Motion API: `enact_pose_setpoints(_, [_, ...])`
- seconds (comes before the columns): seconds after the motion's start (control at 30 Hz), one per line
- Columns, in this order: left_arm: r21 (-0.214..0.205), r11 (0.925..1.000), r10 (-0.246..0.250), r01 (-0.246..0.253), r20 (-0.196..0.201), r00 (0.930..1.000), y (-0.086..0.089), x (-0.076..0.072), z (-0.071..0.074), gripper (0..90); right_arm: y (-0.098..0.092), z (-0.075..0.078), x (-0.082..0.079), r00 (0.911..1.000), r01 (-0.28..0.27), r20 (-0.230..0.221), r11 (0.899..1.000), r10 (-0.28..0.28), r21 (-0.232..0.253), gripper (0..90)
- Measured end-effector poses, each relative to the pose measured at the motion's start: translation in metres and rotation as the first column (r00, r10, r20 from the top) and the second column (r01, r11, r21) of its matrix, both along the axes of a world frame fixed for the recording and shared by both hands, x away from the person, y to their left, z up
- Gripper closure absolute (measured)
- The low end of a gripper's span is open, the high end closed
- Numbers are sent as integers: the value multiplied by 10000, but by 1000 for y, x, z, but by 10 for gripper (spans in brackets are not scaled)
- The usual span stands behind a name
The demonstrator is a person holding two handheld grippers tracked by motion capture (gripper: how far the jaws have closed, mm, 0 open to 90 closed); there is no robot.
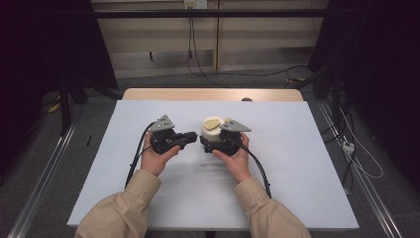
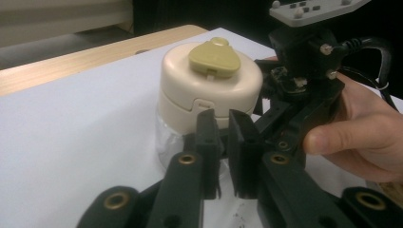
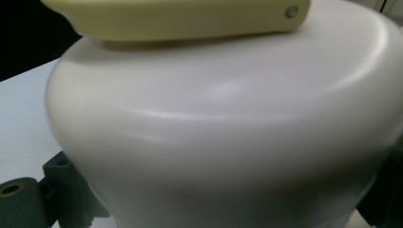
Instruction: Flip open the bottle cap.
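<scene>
Your jar [image 1: 212, 130] stands on the worktop [image 1: 277, 168] near its middle, toward the far edge; your left hand-held gripper [image 1: 190, 137] sits just left of it, your right hand-held gripper [image 1: 205, 145] against it.

From above, my two hands come in from the bottom edge in tan sleeves, each wrapped around a black gripper on the pale blue worktop [image 1: 148, 198]. My left gripper [image 1: 190, 137] points across toward the middle, its jaws drawn close together with nothing between them, just short of the jar. My right gripper [image 1: 207, 144] faces it from the other side, its jaws set around the base of a cream-lidded jar [image 1: 210, 130] with an olive flap on top. Black cables trail back from both grippers toward me.
</scene>
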State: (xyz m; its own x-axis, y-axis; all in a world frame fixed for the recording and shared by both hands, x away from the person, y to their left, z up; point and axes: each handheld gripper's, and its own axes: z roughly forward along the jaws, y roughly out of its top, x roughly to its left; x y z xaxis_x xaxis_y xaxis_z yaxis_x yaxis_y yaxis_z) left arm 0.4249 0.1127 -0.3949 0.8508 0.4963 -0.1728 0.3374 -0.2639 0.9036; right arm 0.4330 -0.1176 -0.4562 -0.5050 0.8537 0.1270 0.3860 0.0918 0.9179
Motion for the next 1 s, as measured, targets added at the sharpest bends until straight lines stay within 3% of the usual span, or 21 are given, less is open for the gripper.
enact_pose_setpoints(0.17, [205,9997,-157,157,31,9999,-6,2,1,899,0,0,0,10000,11,-12,10000,-11,19,48])
enact_pose_setpoints(1.0, [743,9972,147,-132,-196,9997,-20,18,8,900,0,0,0,10000,30,-44,10000,-29,26,46])
